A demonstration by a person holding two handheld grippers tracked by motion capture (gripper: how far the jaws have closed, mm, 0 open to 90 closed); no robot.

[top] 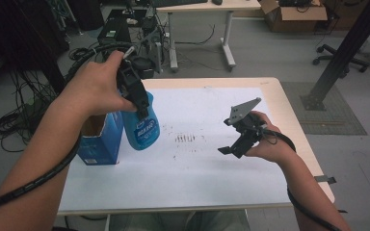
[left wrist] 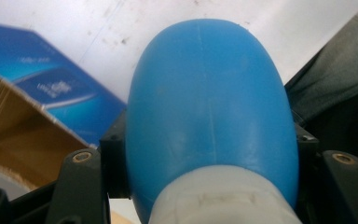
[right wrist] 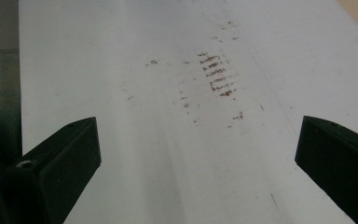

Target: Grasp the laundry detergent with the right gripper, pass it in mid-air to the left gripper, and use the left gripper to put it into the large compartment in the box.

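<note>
Near the left edge of the worktop (top: 207,180), the left tongs (top: 142,111) are clenched on the neck of the blue bottle (top: 141,129), lifted just beside the blue carton (top: 99,144), while the right tongs (top: 233,144) hang released over the brown marks (top: 185,138).

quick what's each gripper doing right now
left gripper: shut on the blue bottle, near its white cap end.
right gripper: open, nothing between the jaws, over the white table.
</note>
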